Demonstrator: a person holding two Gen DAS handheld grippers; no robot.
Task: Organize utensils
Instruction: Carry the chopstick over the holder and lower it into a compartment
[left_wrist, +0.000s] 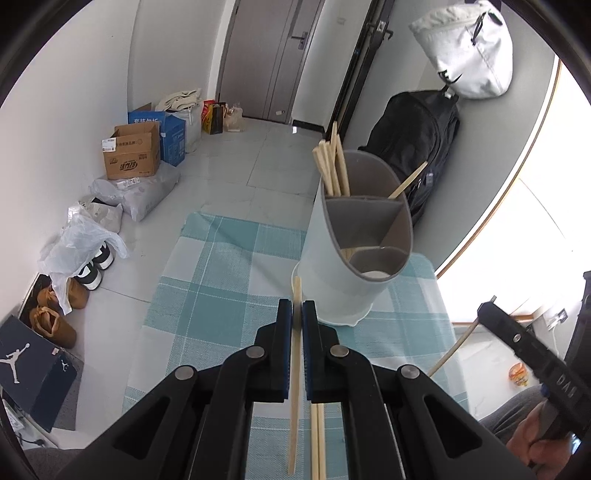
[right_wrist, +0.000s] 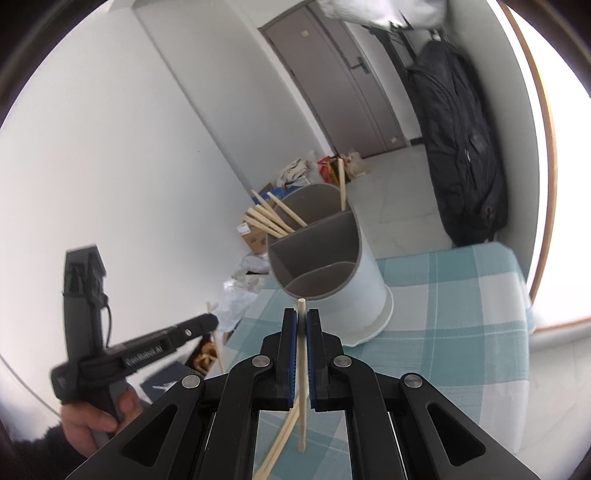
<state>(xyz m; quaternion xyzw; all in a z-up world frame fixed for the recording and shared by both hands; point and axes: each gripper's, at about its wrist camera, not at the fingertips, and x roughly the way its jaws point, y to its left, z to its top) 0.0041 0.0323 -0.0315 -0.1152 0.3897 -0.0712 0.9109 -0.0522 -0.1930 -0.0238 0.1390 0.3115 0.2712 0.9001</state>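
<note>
- Chopsticks were the task items; several (left_wrist: 330, 168) stood upright in the rear compartment of the utensil holder (left_wrist: 354, 258), at 12 o'clock of its mouth in the left wrist view.
- One more chopstick (left_wrist: 407, 181) leaned in the rear compartment at 2 o'clock of that mouth.
- The utensil holder, pale outside and grey inside with dividers, stood on the checked worktop (left_wrist: 221, 288); its near compartments showed no sticks rising above the rim.
- The left tool (left_wrist: 297, 314) was clamped on a single chopstick (left_wrist: 294, 387), which ran between its blue pads with the tip projecting toward the holder base at 12 o'clock.
- Two loose chopsticks (left_wrist: 317, 439) lay on the worktop just beside the held one, at 6 o'clock of the left tool.
- The right tool (right_wrist: 301, 321) was clamped on a lighter, round-tipped stick (right_wrist: 302, 387), its upper end just below the holder rim at 12 o'clock.
- In the right wrist view, the left tool appeared at 9 o'clock, carried by a hand (right_wrist: 92, 421).
- A black backpack (left_wrist: 413, 144) stood against the wall at 1 o'clock of the holder.
</note>
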